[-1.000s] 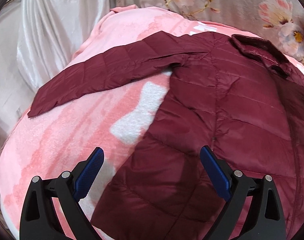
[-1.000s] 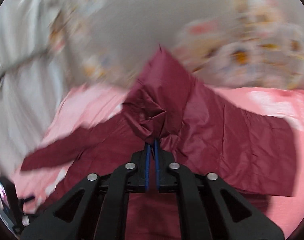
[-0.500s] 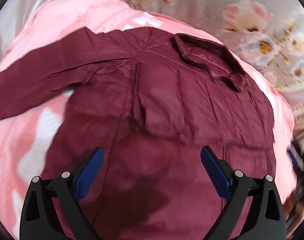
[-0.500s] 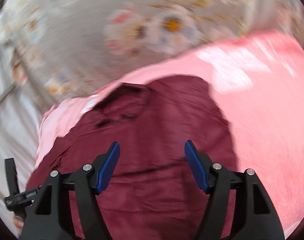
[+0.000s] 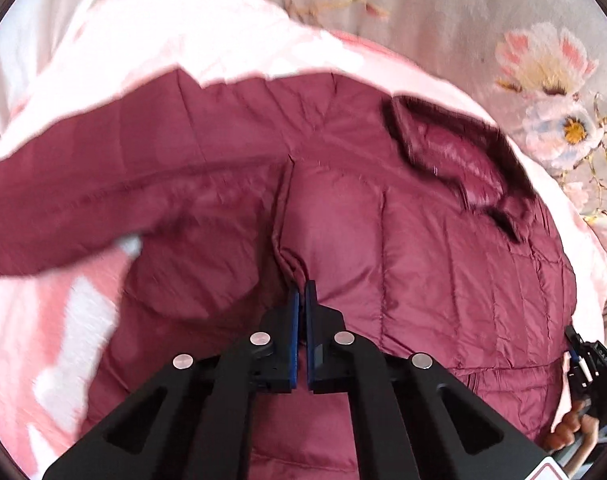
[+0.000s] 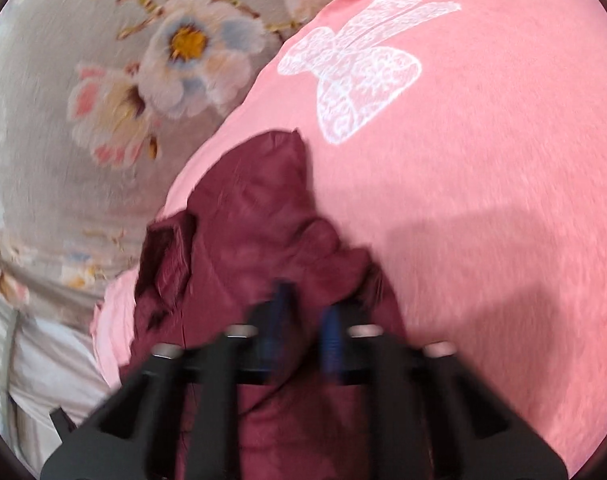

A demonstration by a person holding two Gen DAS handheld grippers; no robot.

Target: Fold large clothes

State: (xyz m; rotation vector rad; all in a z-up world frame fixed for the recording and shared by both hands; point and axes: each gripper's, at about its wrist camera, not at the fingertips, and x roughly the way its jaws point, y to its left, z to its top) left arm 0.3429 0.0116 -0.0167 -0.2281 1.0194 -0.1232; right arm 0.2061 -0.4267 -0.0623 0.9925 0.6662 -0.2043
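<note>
Across a bed covered by a pink blanket point(image 5: 51, 340) lies a maroon quilted jacket point(image 5: 443, 264), spread flat with its stitched panels facing up. One sleeve point(image 5: 83, 200) reaches out to the left over the blanket, and the darker collar point(image 5: 455, 152) sits at the far right, near a grey floral cloth point(image 5: 543, 80). In the right wrist view the jacket point(image 6: 255, 216) is bunched into soft folds on the near left of the blanket point(image 6: 483, 200), which carries a white lace bow print point(image 6: 355, 64). The left gripper point(image 5: 302, 292) has just been closing and now stands pressed together, pinching a raised ridge of fabric in the middle of the jacket. The right gripper point(image 6: 303, 312), blurred, has just been closing too; its blue pads point(image 6: 330, 336) sit over the crumpled fabric, with jacket fabric showing between them.
</note>
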